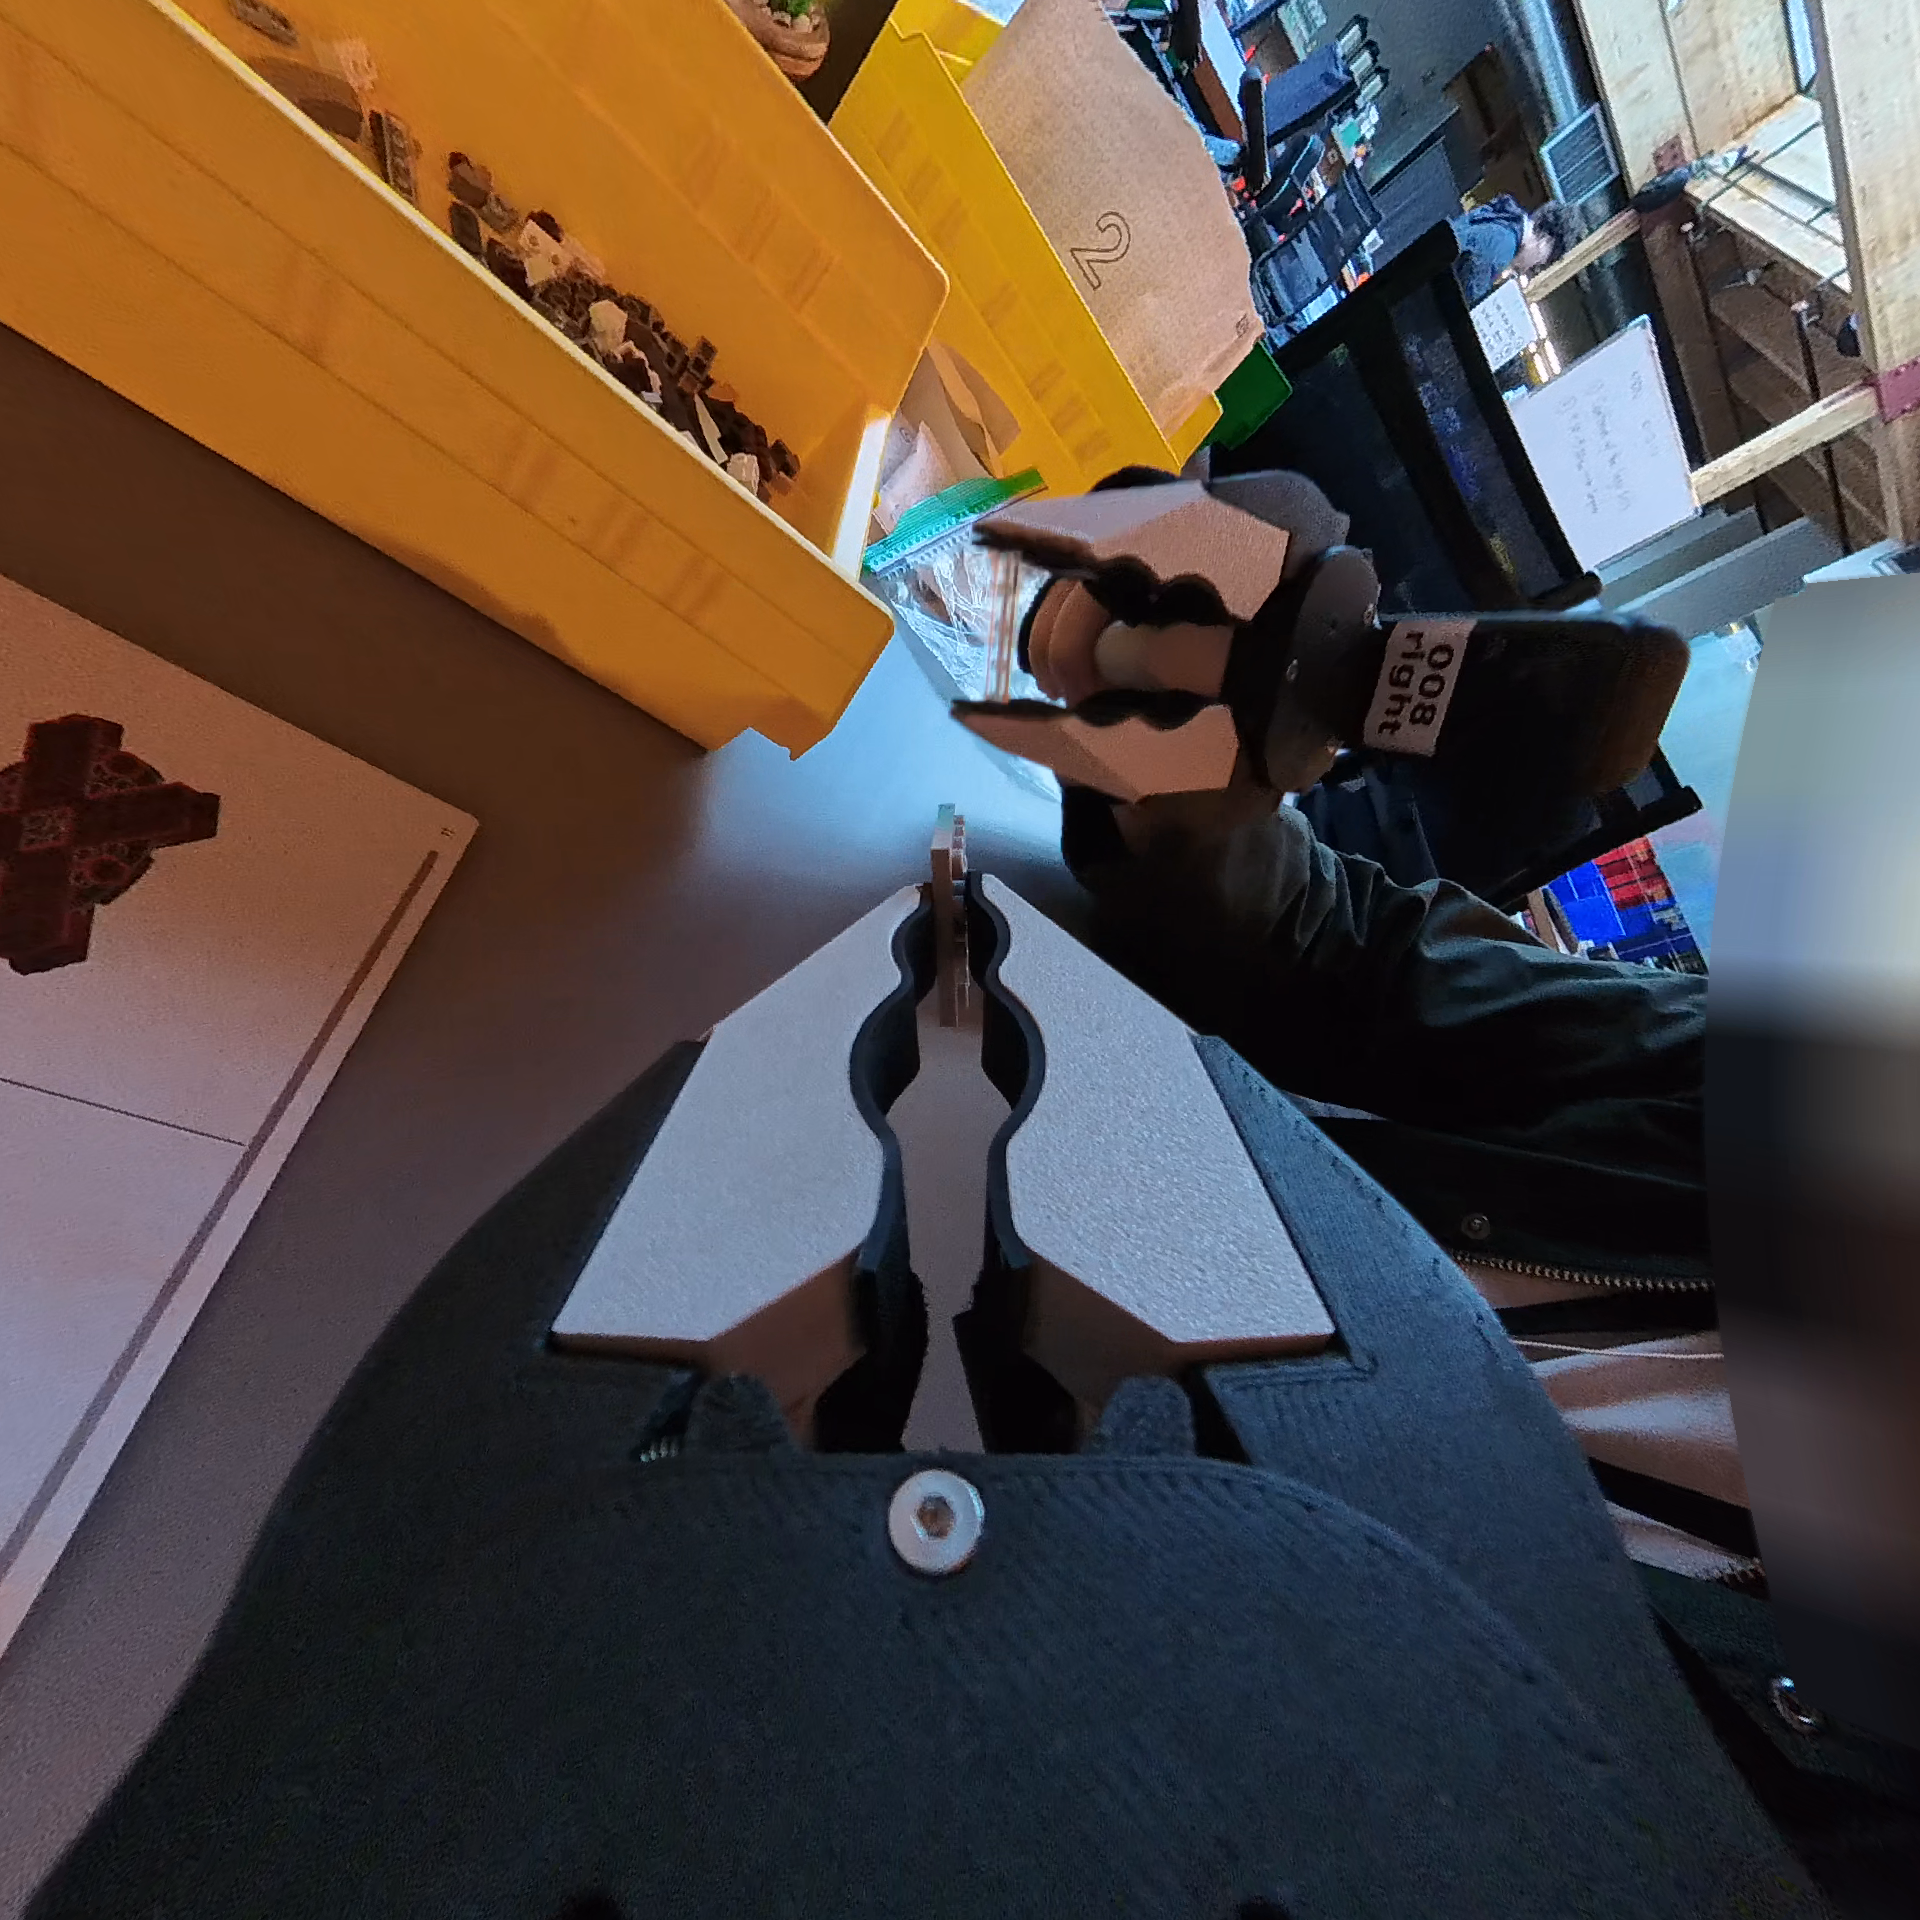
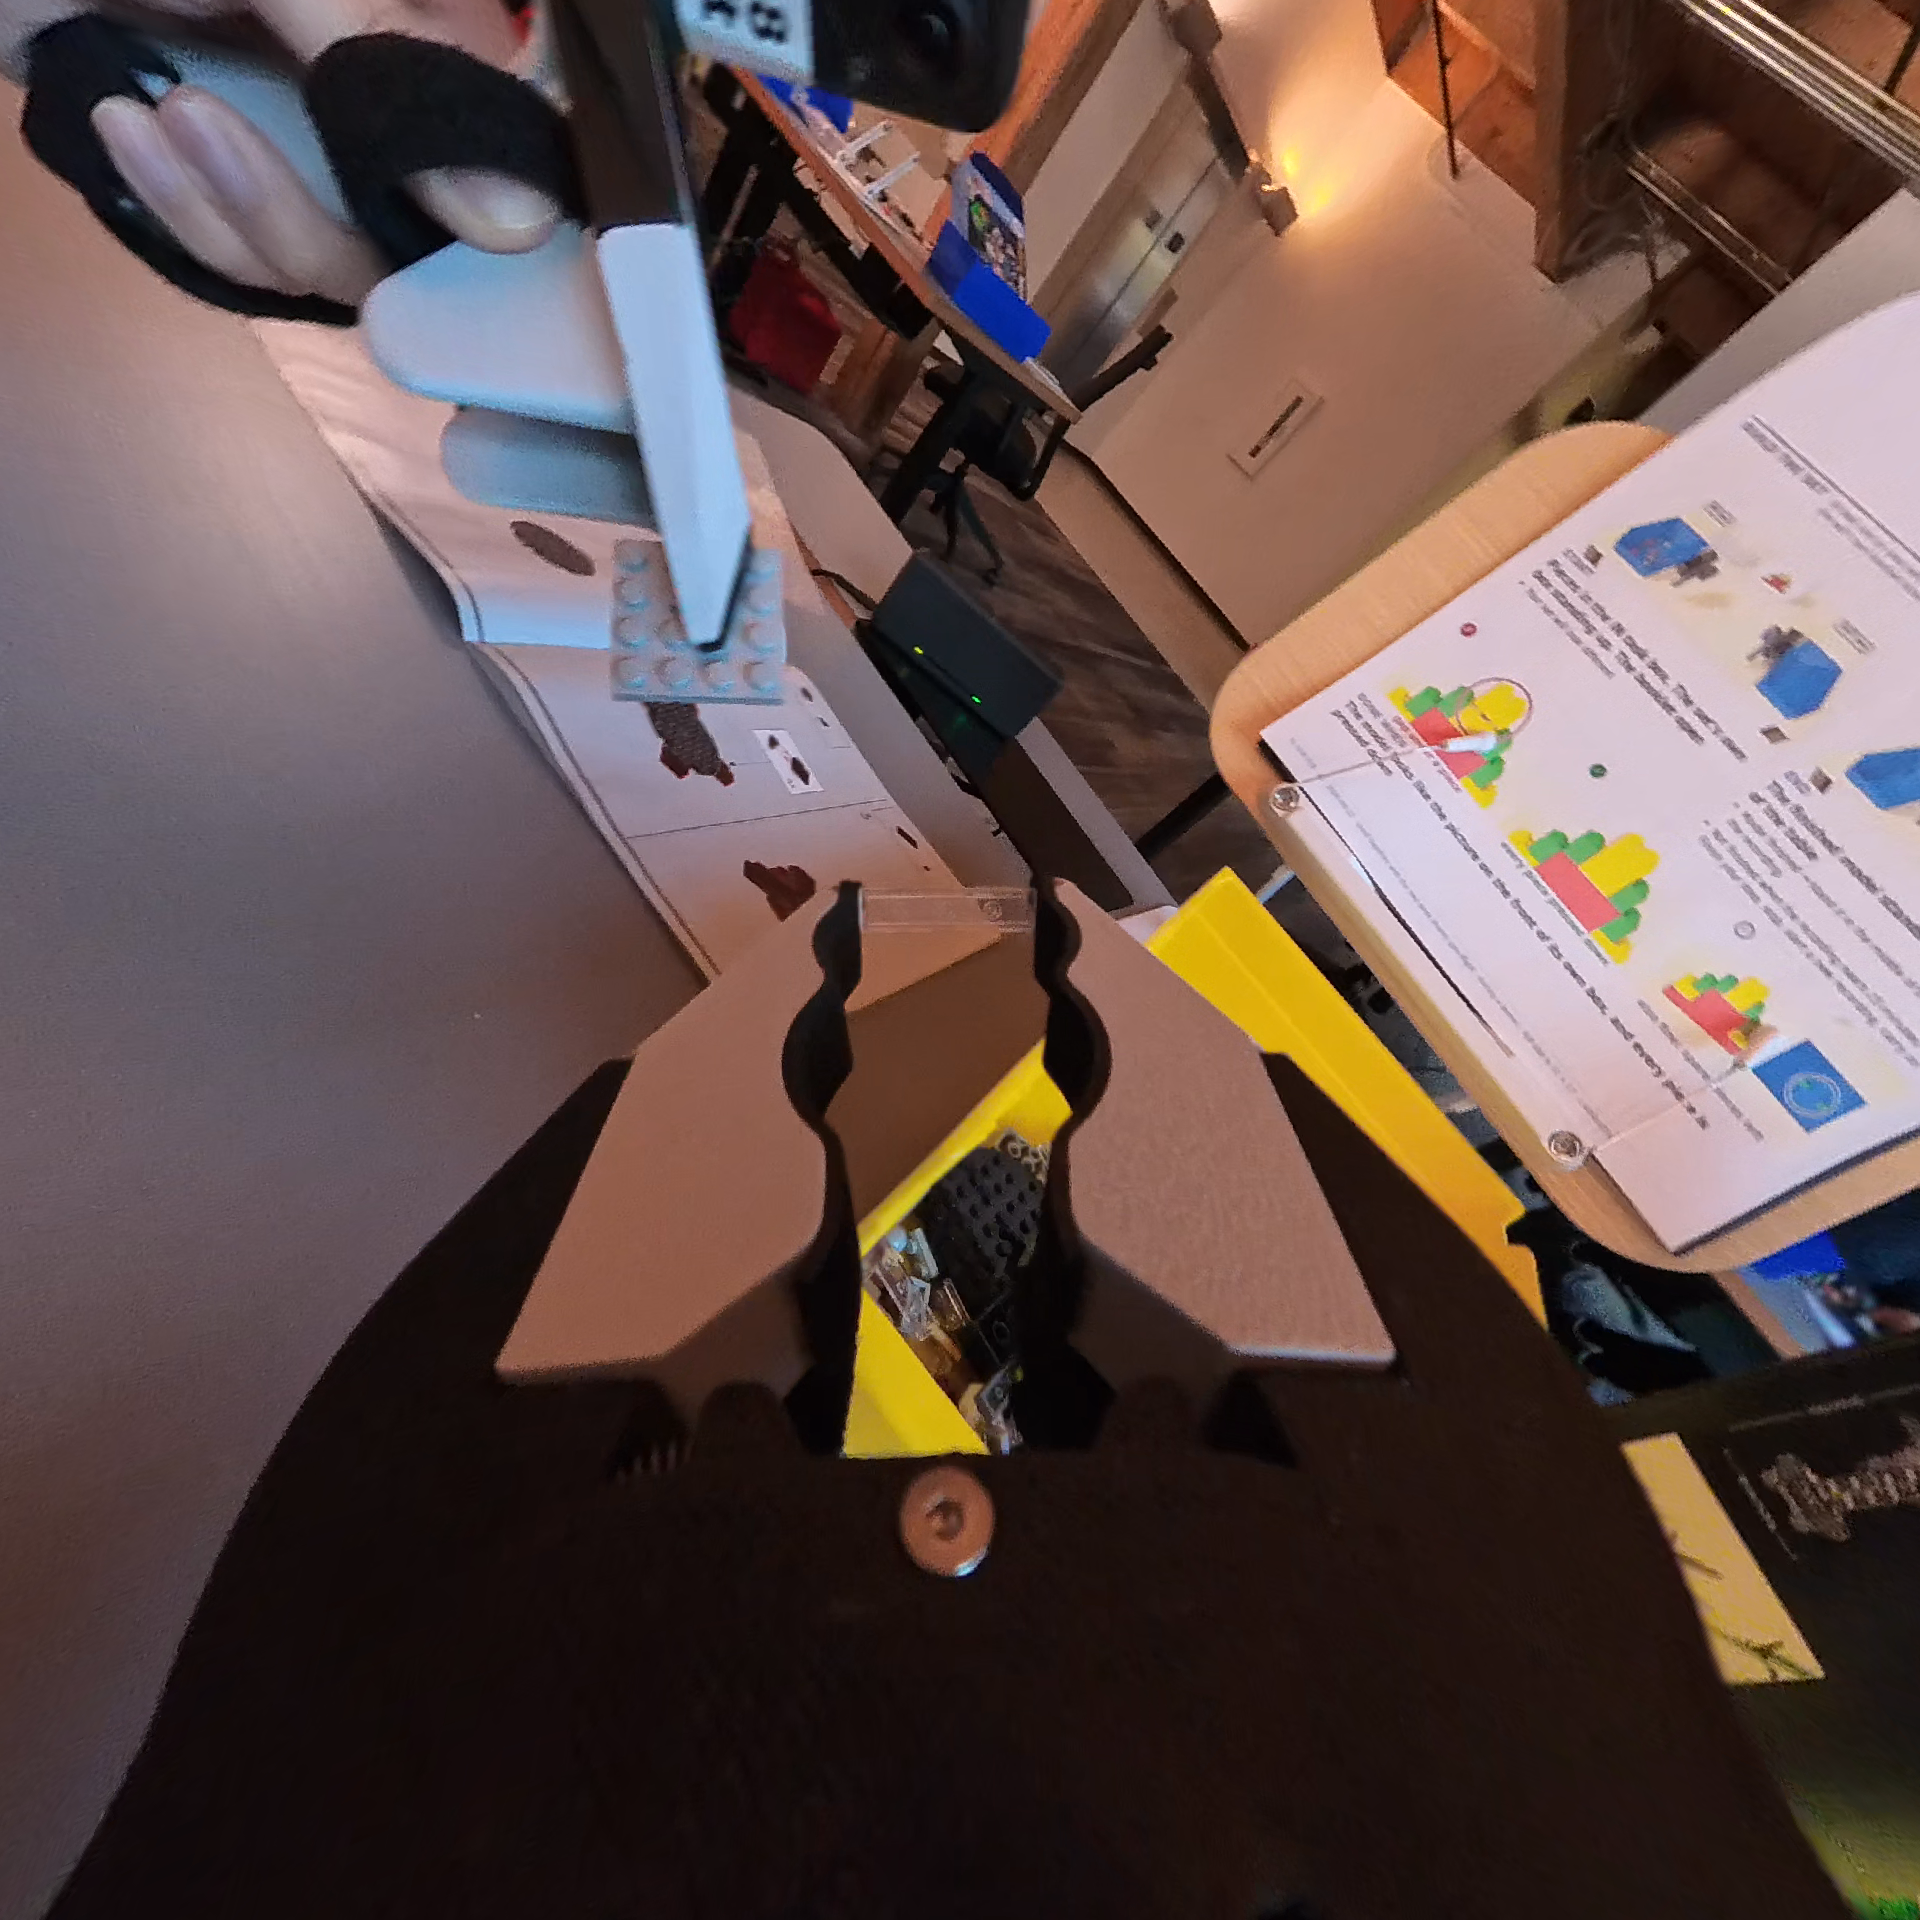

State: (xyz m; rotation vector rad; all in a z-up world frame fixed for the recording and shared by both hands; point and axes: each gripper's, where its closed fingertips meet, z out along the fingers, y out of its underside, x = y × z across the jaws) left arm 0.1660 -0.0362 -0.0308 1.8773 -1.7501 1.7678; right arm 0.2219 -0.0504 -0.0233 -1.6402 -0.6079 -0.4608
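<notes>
Plate [image 1: 951,935] between left gripper [image 1: 948,894] tips

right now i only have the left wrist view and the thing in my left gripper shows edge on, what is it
observer: a flat grey studded plate, face on in the right wrist view, pinched in the left gripper.
operator: right gripper holding anything
observer: yes, the right gripper is shut on a clear bar that spans its tips.
operator: anything past it i cant see
observer: a wooden board bearing a sheet with pictures of coloured brick builds, beside the yellow bin.
</notes>
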